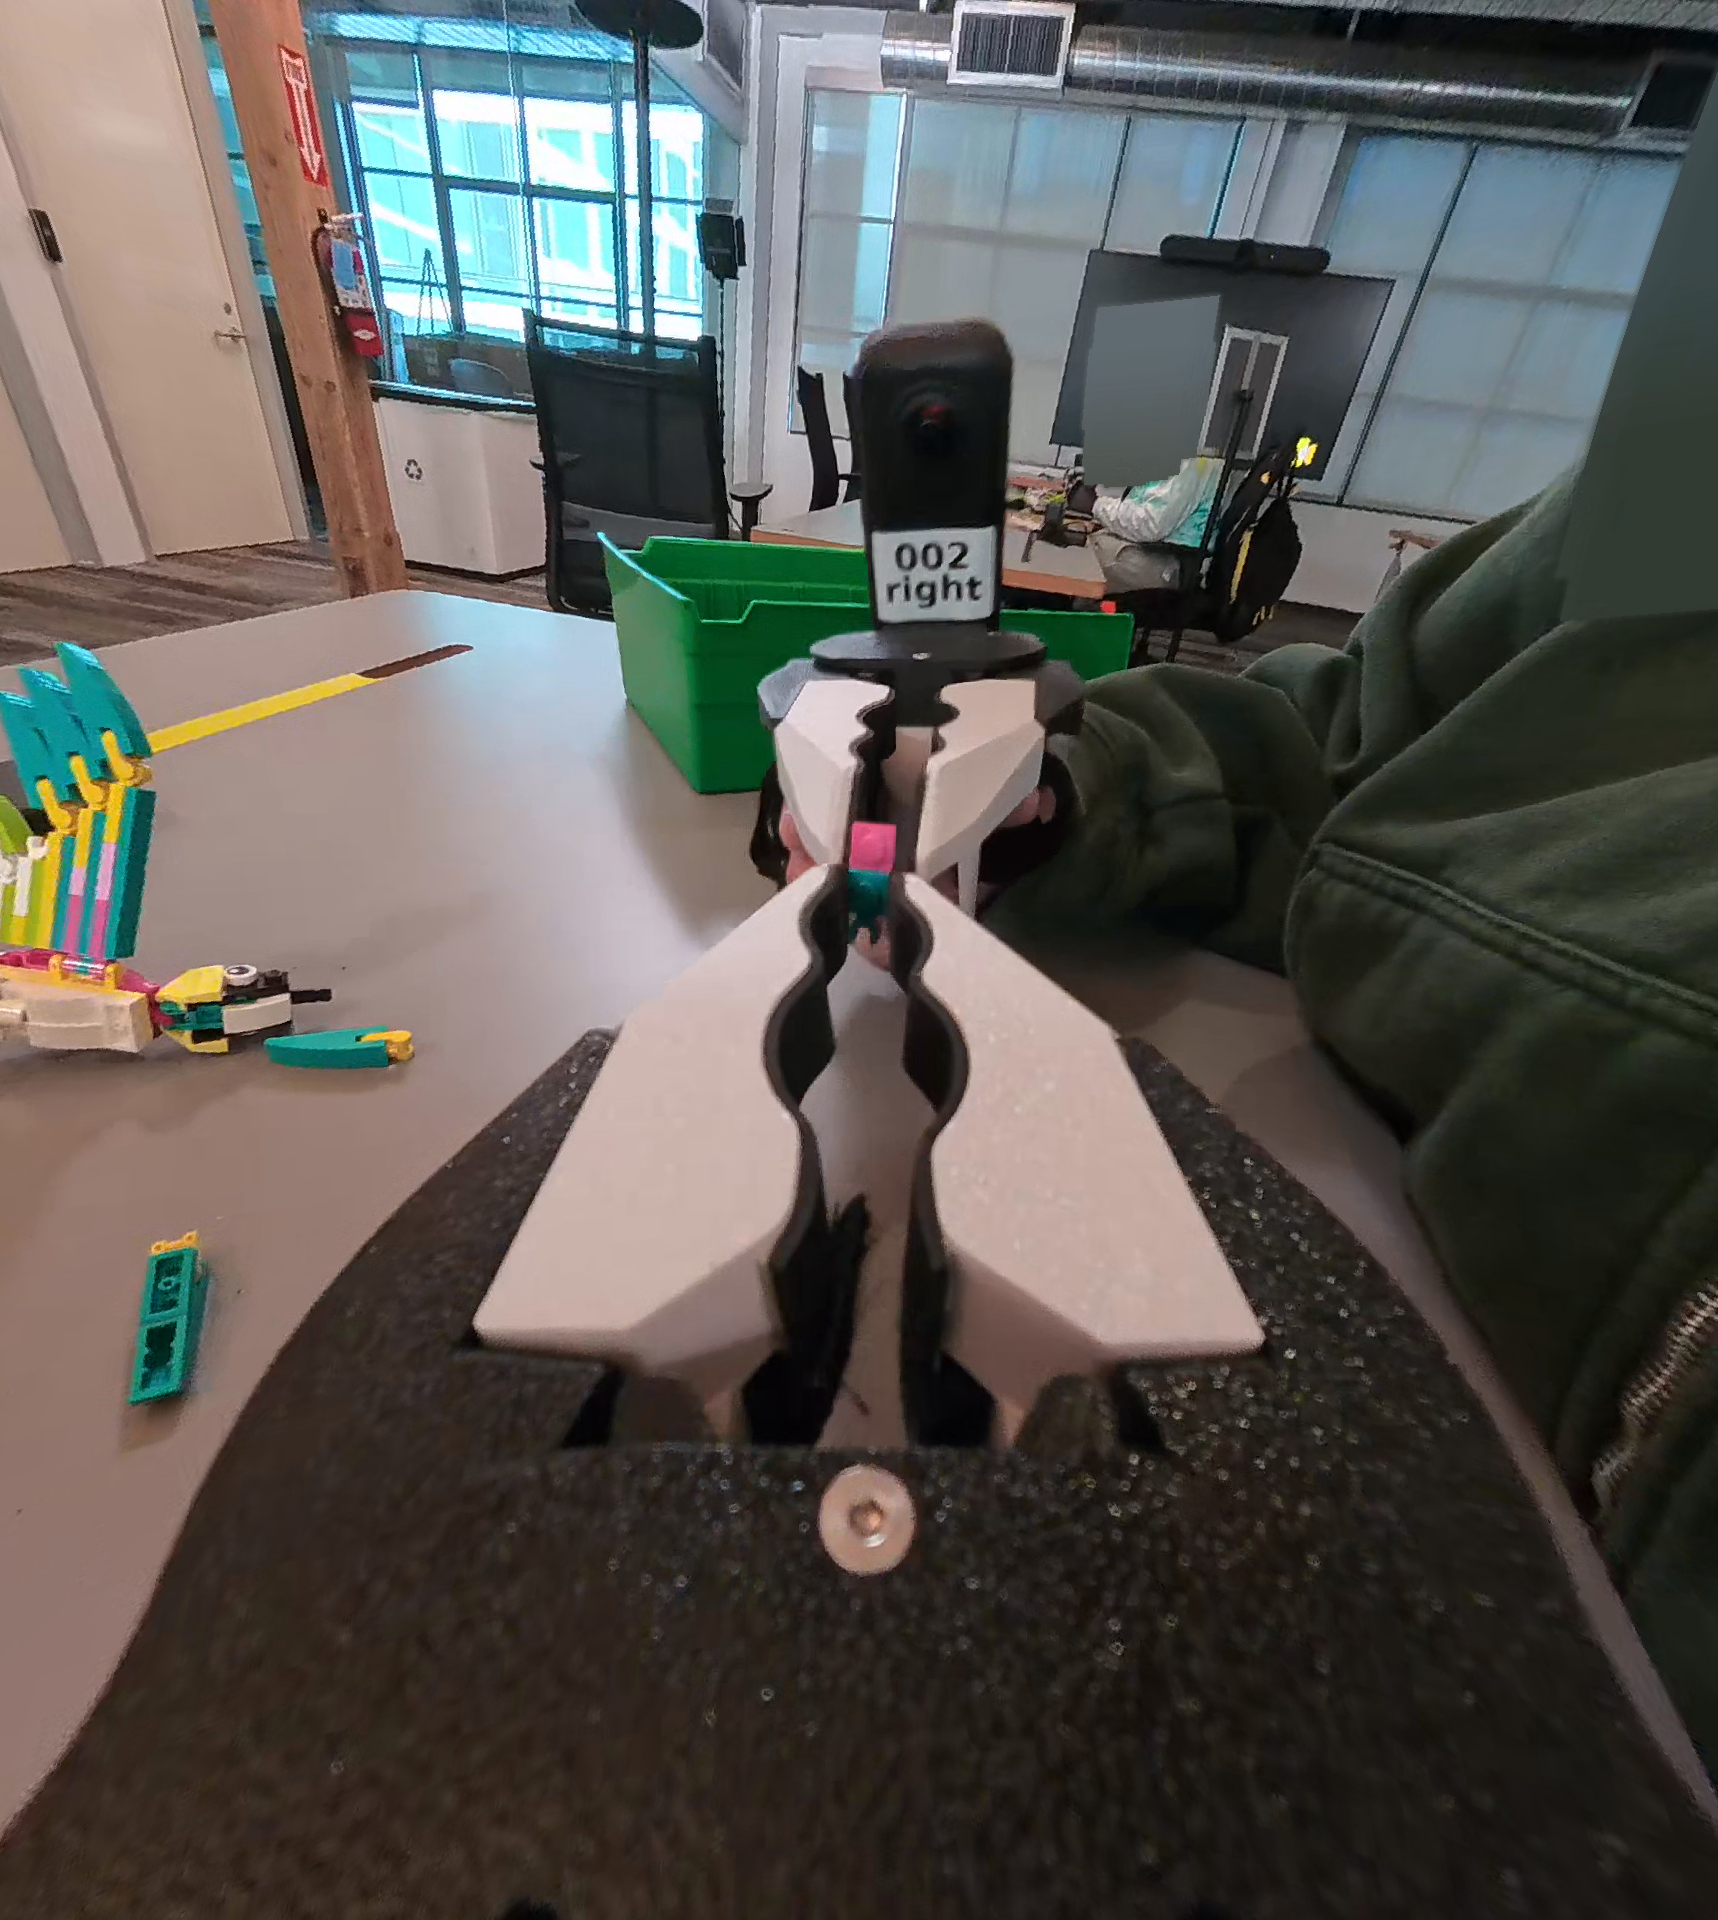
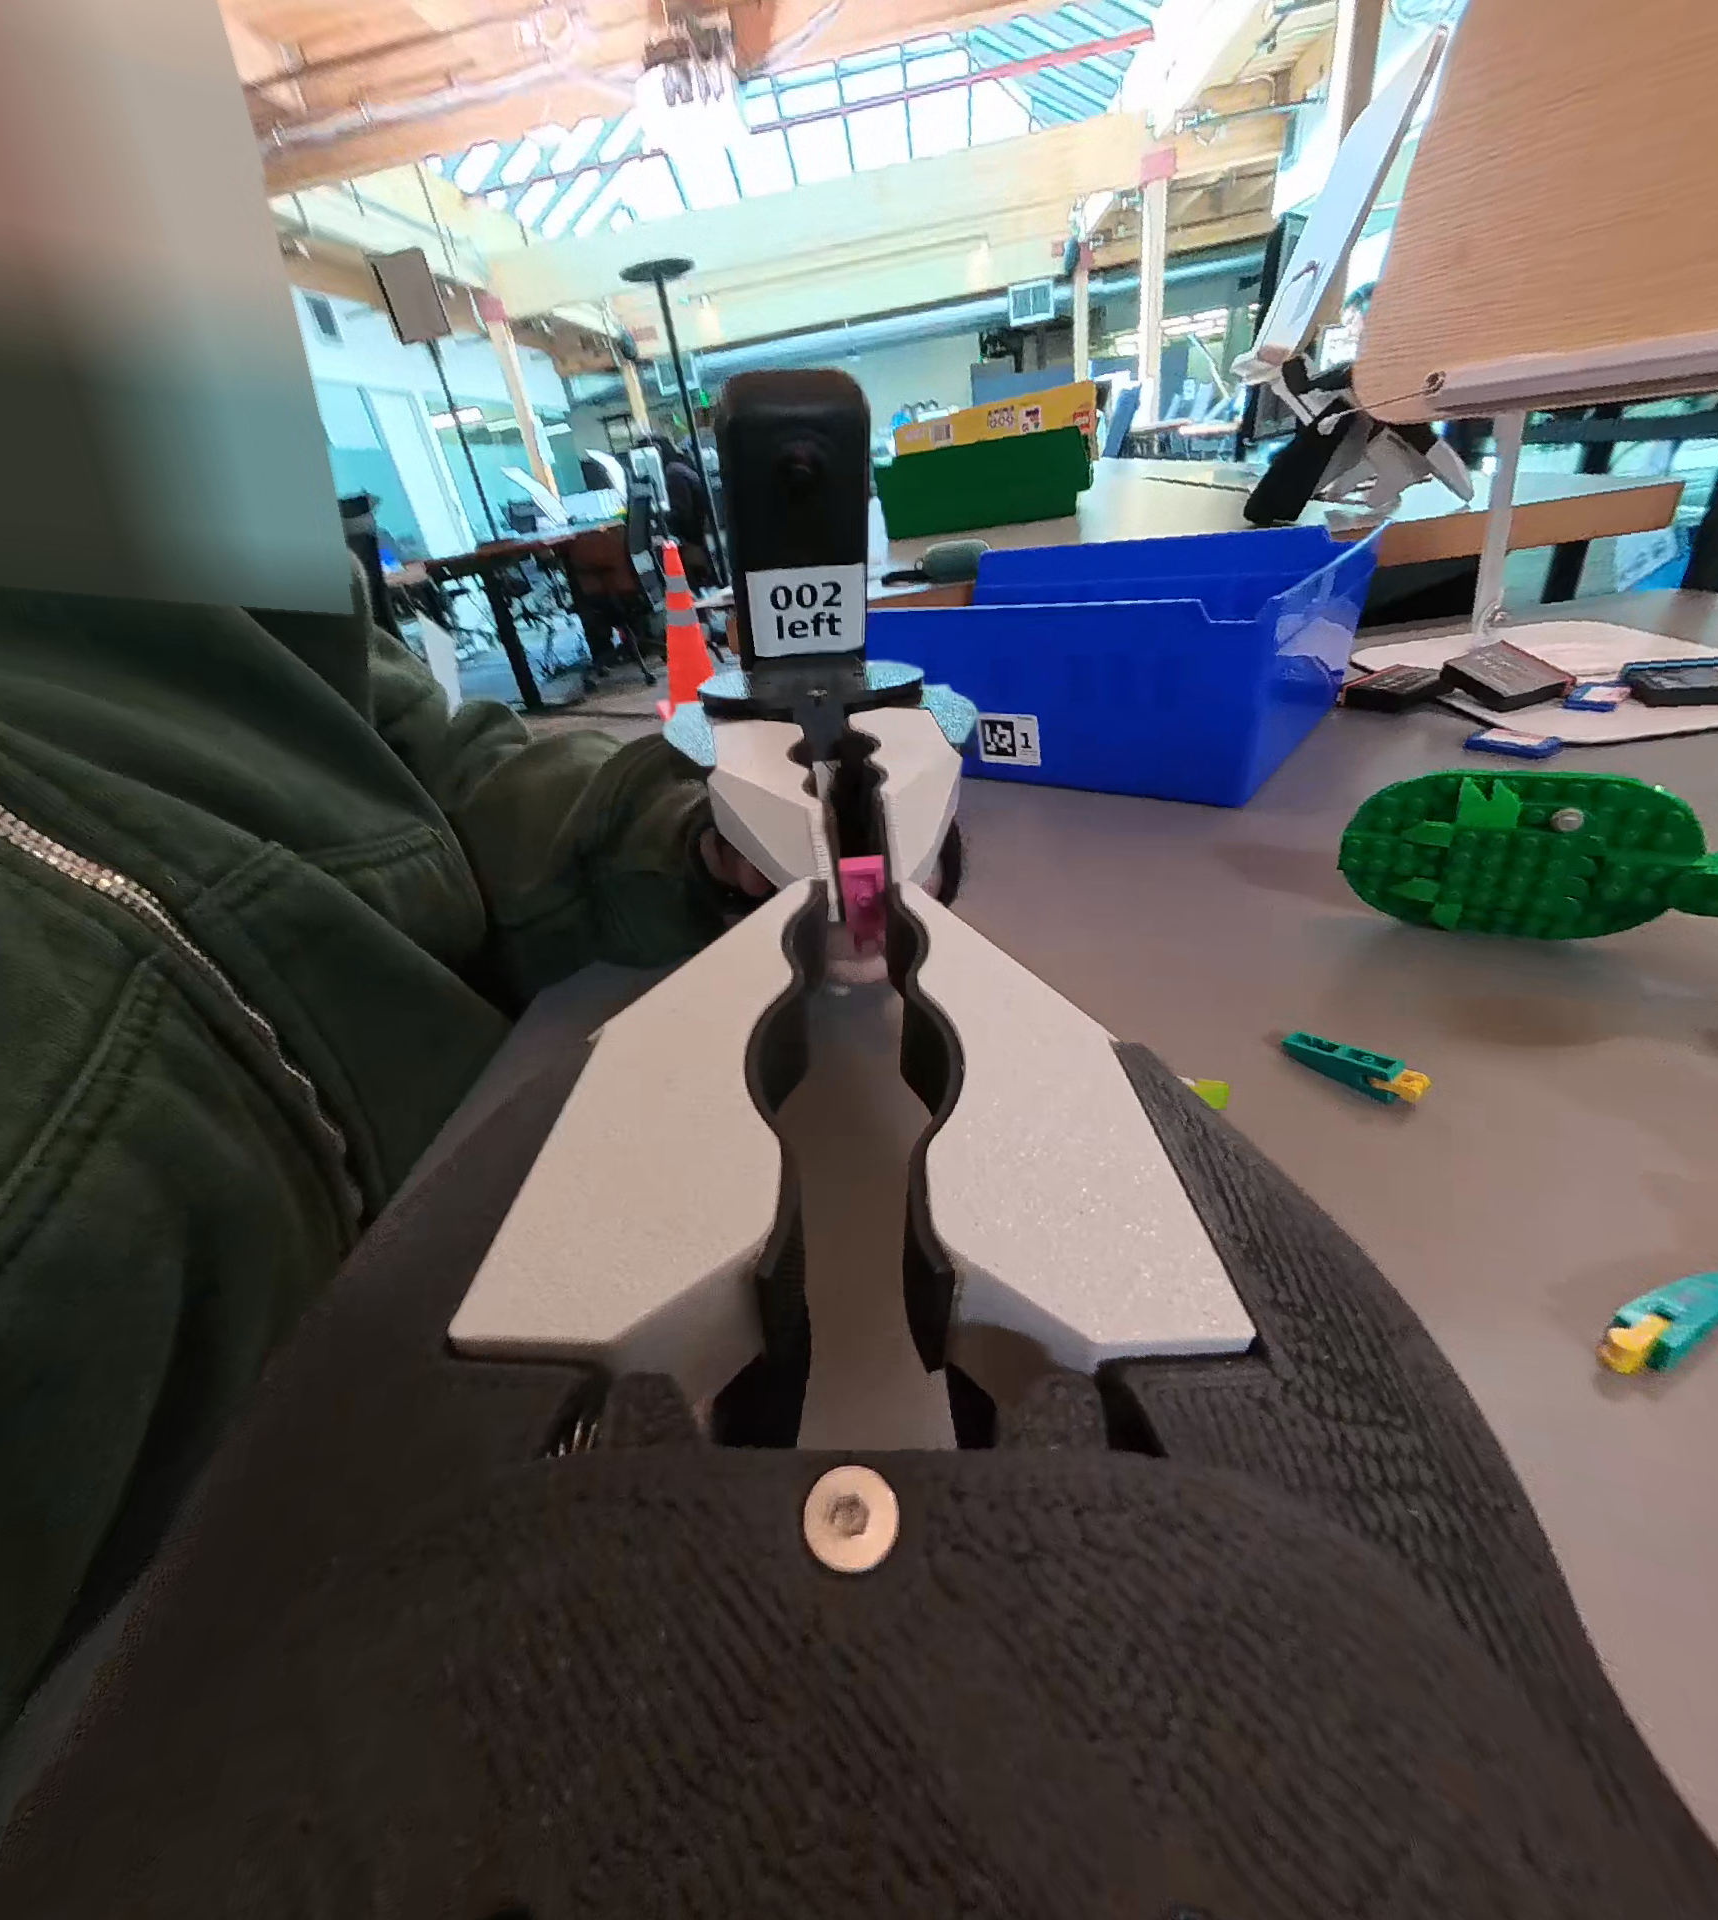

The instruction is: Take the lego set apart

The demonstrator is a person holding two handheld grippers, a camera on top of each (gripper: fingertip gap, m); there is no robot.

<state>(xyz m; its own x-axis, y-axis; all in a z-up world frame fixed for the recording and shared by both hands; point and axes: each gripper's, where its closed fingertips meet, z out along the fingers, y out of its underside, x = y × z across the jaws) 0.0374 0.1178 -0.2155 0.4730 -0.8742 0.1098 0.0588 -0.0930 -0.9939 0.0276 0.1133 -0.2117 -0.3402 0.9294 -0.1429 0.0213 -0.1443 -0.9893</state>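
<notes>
Two grippers meet tip to tip above the desk (image 1: 481, 831), and between them sits a tiny pink and teal lego piece (image 1: 870, 873). The left gripper (image 1: 865, 904) has its jaws nearly closed, pinching the teal end. The right gripper (image 2: 860, 909) has its jaws nearly closed too, pinching the pink end. To do this well, I think both should squeeze firmly, then twist a little and pull straight apart. Pull too hard and a bit could fly off. The half-built lego bird (image 1: 96, 935) lies by the desk's left edge, with loose teal pieces (image 1: 167, 1320) nearby.
</notes>
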